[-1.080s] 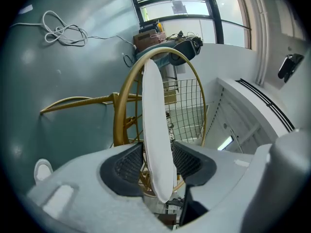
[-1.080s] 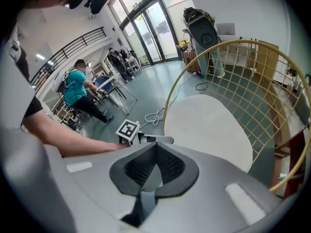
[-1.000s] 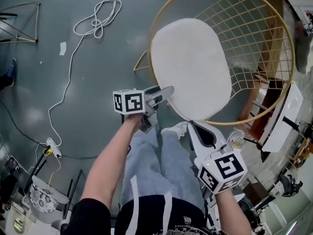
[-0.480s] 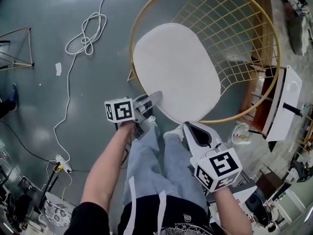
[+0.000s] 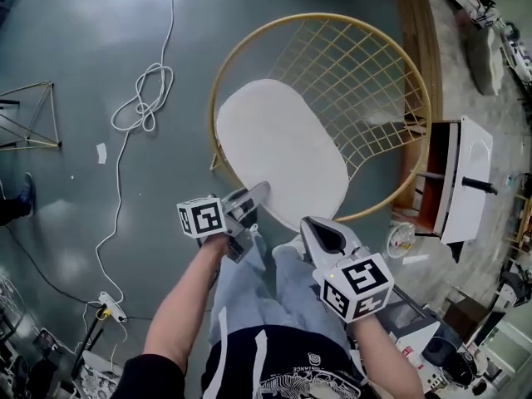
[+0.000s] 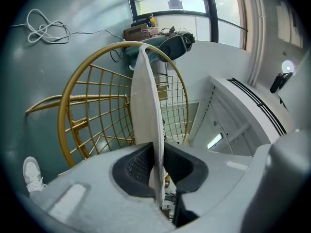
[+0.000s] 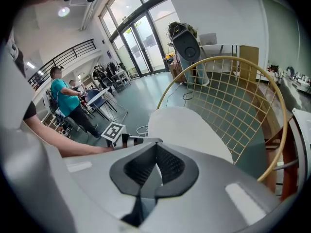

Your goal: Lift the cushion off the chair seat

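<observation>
The jaws of the left gripper [image 5: 256, 192] have just been closing, and in the head view they are pinching the near edge of the white cushion [image 5: 278, 152]. The rest of the cushion is lying over the seat of the gold wire chair [image 5: 399, 65]. The right gripper [image 5: 312, 224] is hovering just beside that same edge, above the person's legs. A white cable [image 5: 145, 98] is lying looped on the grey floor [image 5: 100, 23].

In the left gripper view, the cushion is showing edge-on, squeezed between the dark pads and rising away from them in front of the chair's grid.

In the right gripper view, the jaws are pressing together with nothing between them, and the cushion is lying beyond their tips.
</observation>
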A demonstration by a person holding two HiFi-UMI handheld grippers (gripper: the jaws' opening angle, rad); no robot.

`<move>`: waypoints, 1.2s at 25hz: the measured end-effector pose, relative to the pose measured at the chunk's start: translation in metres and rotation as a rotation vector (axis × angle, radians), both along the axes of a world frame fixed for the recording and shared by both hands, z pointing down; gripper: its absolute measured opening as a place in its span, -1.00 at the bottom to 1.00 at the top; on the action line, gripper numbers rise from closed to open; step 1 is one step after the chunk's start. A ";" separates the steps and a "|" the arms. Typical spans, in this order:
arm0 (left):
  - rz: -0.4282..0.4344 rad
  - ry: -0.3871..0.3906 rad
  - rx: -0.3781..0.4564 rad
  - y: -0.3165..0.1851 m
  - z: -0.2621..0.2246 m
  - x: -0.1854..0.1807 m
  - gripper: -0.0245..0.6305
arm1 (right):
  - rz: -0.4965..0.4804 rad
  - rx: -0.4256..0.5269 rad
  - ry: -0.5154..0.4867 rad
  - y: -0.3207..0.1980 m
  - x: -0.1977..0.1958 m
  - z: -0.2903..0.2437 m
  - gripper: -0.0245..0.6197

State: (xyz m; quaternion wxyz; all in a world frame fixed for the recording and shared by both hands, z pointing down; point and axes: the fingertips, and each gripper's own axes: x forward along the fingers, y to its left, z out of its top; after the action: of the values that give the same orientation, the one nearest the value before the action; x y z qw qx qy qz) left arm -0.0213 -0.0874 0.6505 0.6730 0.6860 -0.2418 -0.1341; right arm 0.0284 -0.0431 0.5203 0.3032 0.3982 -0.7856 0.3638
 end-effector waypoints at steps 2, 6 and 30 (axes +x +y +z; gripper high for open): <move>0.002 -0.002 0.006 0.000 -0.012 0.003 -0.78 | 0.012 0.019 -0.001 -0.002 0.003 -0.009 -0.93; -0.010 -0.010 -0.002 -0.007 -0.024 -0.005 -0.78 | 0.040 0.042 0.003 -0.012 0.003 -0.019 -0.93; -0.164 -0.121 0.129 0.016 -0.129 -0.010 -0.78 | 0.046 0.223 -0.120 -0.009 0.026 -0.066 -0.93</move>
State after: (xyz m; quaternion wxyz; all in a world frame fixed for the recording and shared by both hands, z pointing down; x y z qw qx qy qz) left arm -0.0317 -0.0716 0.5216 0.5986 0.7126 -0.3280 -0.1622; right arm 0.0549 -0.0520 0.4544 0.2012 0.4248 -0.8285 0.3043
